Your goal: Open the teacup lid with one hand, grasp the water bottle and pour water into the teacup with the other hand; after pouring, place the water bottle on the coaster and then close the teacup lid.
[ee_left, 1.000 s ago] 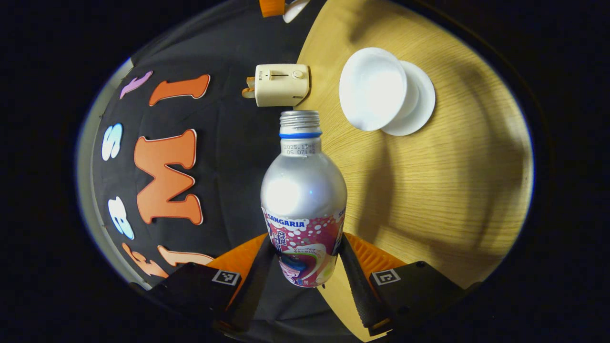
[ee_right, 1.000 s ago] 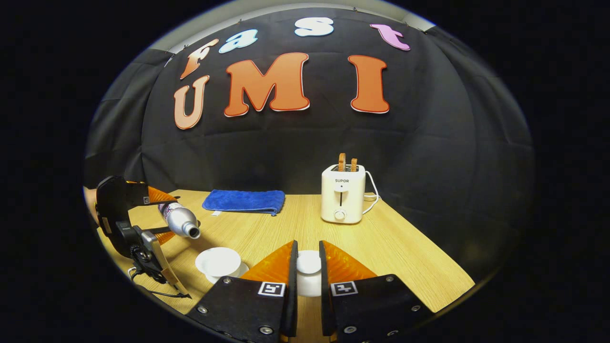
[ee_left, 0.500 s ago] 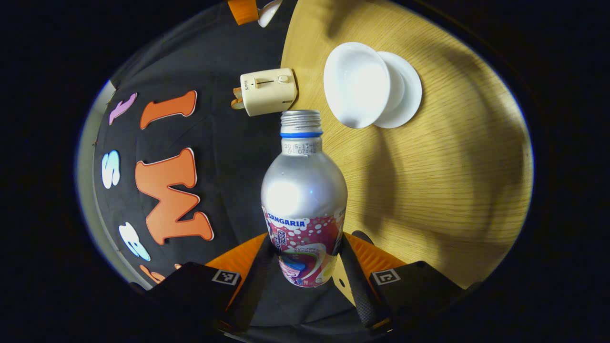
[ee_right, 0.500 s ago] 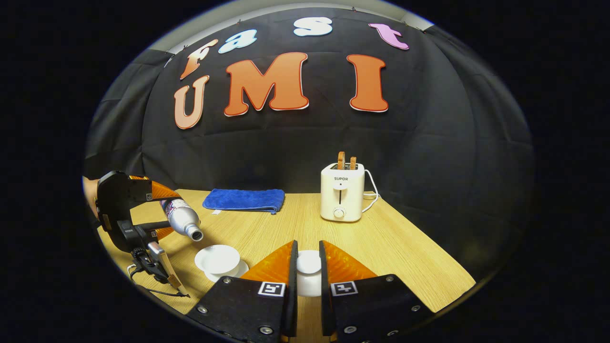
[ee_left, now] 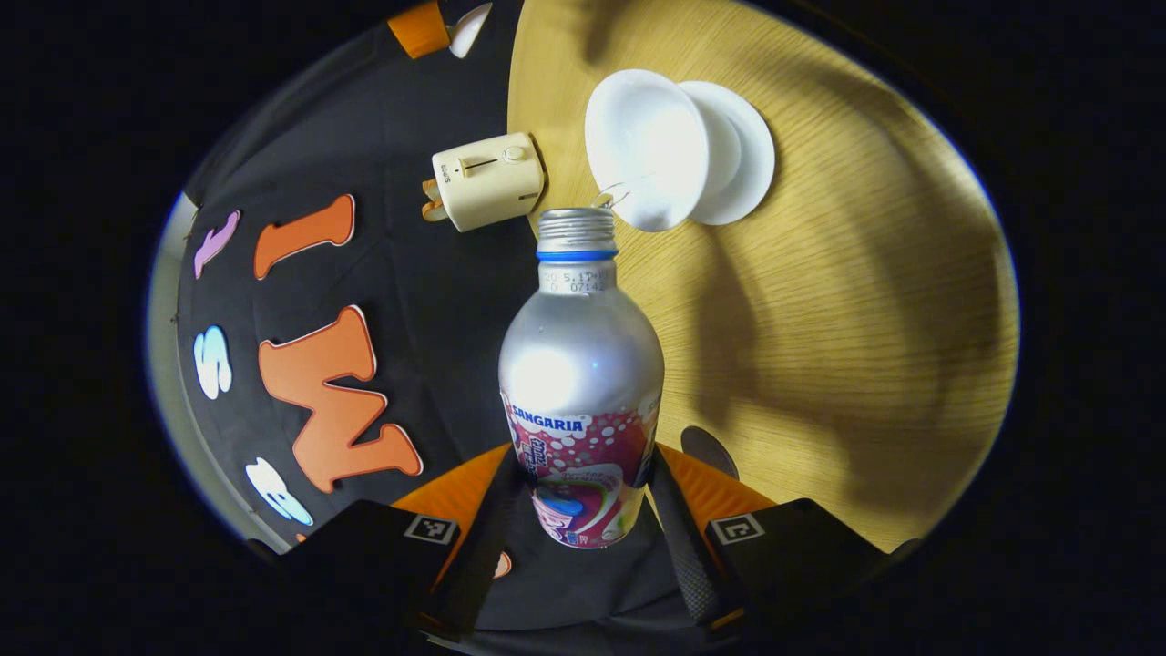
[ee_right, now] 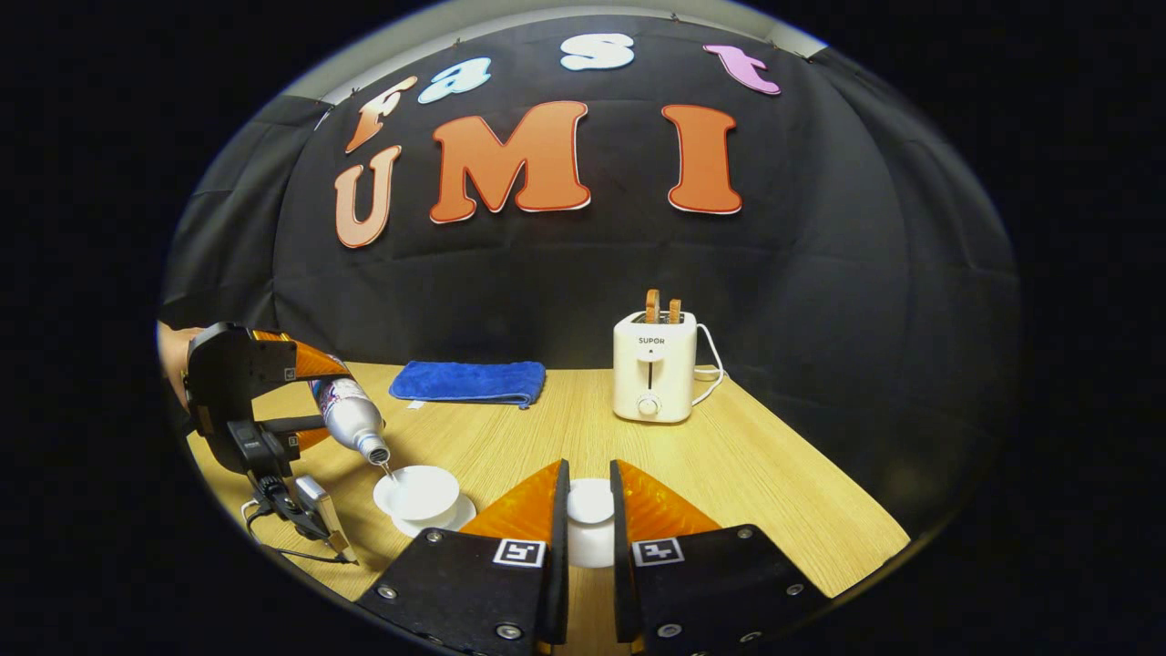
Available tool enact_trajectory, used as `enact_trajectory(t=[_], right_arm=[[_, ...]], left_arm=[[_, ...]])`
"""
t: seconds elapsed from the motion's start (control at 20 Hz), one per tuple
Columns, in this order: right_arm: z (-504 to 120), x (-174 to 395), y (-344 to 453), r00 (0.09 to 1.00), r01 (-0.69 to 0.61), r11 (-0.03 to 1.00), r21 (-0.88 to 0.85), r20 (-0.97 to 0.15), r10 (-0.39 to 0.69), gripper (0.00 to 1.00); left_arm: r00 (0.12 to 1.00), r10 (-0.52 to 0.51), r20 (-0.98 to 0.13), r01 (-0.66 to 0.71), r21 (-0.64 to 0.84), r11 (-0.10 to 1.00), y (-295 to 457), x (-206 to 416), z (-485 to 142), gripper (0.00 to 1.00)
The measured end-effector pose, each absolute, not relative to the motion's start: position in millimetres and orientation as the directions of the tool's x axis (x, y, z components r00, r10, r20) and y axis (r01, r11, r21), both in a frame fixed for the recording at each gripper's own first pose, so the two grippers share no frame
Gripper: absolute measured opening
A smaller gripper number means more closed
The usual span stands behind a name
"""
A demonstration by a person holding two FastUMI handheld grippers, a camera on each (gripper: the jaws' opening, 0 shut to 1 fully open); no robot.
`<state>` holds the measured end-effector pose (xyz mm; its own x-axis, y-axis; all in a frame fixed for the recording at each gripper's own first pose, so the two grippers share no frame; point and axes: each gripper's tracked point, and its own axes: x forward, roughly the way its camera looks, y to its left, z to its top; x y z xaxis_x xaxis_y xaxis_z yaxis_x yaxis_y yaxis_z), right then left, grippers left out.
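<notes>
While the left gripper (ee_left: 583,510) pinches the water bottle (ee_left: 580,383) low on its printed label, one finger pressed on each side, the bottle is tipped mouth-down toward the teacup (ee_left: 649,150). In the left gripper view a thin stream of water (ee_left: 612,193) leaves the uncapped neck and reaches the rim of the white cup, which sits on its white saucer (ee_left: 742,155) on the wooden table (ee_left: 847,301). A dark round coaster (ee_left: 709,450) lies on the table just beside that gripper's right finger.

In the right gripper view, the left gripper (ee_right: 314,401) and the bottle (ee_right: 351,417) are at the left side, a hand (ee_right: 173,351) behind them, and the neck slants down over the cup (ee_right: 419,492) near the table's near edge. The right gripper (ee_right: 589,519) holds the white teacup lid (ee_right: 590,521) between its two fingers, which are pressed in against it on either side, clear of the cup and to the right of it.

Farther back, a folded blue towel (ee_right: 466,383) lies on the left of the table and a cream toaster (ee_right: 654,366) with two slices up stands on the right.
</notes>
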<state>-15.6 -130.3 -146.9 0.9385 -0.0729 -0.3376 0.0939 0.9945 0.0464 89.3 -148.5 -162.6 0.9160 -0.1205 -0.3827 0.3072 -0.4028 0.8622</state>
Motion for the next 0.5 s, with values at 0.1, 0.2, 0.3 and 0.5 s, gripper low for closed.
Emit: enact_trajectory(t=[0.1,0.2,0.3,0.5], right_arm=[[-147,-17,-130,0.939,0.091,0.995,0.046,-0.337,-0.070,0.20],[-146,-18,-130,0.940,0.088,0.995,0.046,-0.335,-0.067,0.20],[-147,-19,-130,0.939,0.085,0.995,0.045,-0.337,-0.065,0.20],[-147,-18,-129,0.940,0.081,0.996,0.044,-0.337,-0.061,0.20]], left_arm=[[0.917,-0.125,-0.378,0.297,0.860,-0.415,-151,89,-159,0.85],[0.920,-0.130,-0.370,0.286,0.859,-0.425,-153,89,-155,0.86],[0.923,-0.135,-0.362,0.272,0.857,-0.437,-155,91,-151,0.86],[0.928,-0.140,-0.346,0.251,0.856,-0.452,-156,93,-140,0.86]])
